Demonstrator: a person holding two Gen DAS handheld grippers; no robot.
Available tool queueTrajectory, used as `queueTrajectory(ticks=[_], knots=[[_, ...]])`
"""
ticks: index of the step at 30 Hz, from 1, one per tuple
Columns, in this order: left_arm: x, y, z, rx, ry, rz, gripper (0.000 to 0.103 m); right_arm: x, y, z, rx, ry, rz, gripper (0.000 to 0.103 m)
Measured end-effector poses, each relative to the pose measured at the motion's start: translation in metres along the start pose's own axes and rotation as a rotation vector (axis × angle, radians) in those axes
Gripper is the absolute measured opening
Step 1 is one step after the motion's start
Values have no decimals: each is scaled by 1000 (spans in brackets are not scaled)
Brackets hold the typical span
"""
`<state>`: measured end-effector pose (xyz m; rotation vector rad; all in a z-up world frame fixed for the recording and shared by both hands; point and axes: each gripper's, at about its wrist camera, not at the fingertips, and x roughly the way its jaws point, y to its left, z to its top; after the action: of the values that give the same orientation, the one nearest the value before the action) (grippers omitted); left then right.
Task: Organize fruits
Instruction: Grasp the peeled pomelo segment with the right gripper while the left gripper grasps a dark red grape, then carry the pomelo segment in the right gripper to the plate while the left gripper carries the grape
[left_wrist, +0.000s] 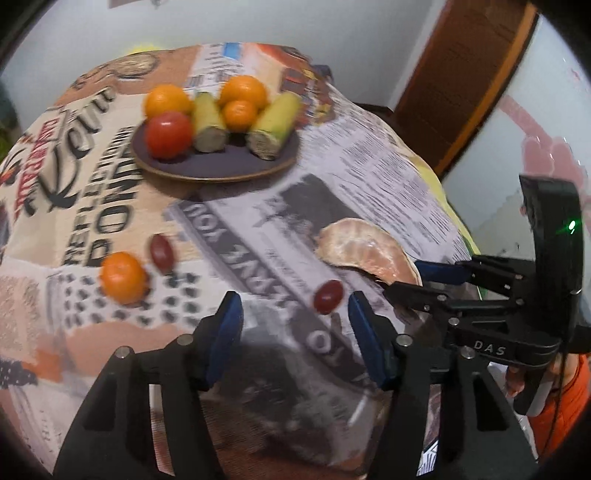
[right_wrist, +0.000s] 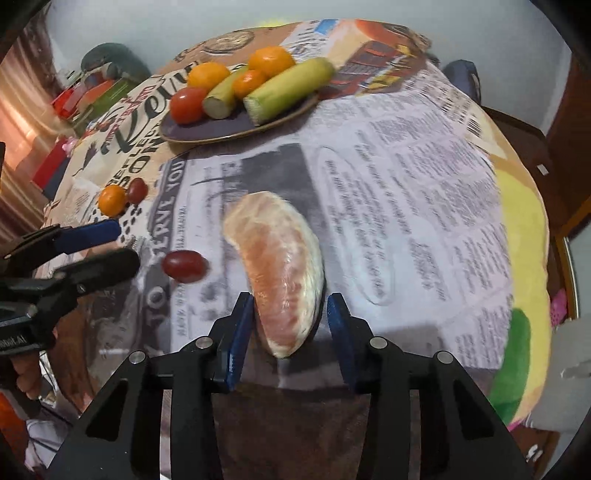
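A dark plate (left_wrist: 207, 168) (right_wrist: 207, 129) at the far side holds a tomato (left_wrist: 168, 134), oranges (left_wrist: 243, 90) and two corn pieces (left_wrist: 273, 123). A small orange (left_wrist: 123, 277) and a red grape (left_wrist: 161, 252) lie at the near left. Another red grape (left_wrist: 328, 296) (right_wrist: 184, 266) lies just beyond my left gripper (left_wrist: 293, 317), which is open and empty. A peeled pomelo segment (left_wrist: 364, 253) (right_wrist: 280, 269) lies on the table. My right gripper (right_wrist: 290, 317) (left_wrist: 402, 277) is open, its jaws on either side of the segment's near end.
A table (left_wrist: 369, 155) with a newspaper-print cloth carries everything. A wooden door (left_wrist: 461, 74) and a wall stand behind it. Boxes (right_wrist: 70, 99) sit off the far left edge, and a yellow and green cushion (right_wrist: 524, 258) lies at the right edge.
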<state>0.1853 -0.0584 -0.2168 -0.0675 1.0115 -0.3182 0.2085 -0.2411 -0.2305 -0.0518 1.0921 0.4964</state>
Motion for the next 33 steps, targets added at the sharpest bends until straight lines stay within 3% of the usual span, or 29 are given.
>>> queueTrajectory(ticks=[7, 9, 11, 23, 33], knots=[[25, -21, 3, 73, 29, 21, 42, -14, -12, -1, 36, -26, 34, 38], [26, -22, 4, 83, 21, 25, 28, -14, -11, 1, 24, -23, 44, 43], [28, -20, 4, 80, 21, 9, 20, -10, -8, 3, 8, -17, 51, 50], [7, 3, 11, 32, -39, 19, 19, 19, 15, 21, -99, -23, -18, 54], [-15, 30, 16, -27, -92, 40, 19, 14, 12, 27, -74, -80, -34, 44]])
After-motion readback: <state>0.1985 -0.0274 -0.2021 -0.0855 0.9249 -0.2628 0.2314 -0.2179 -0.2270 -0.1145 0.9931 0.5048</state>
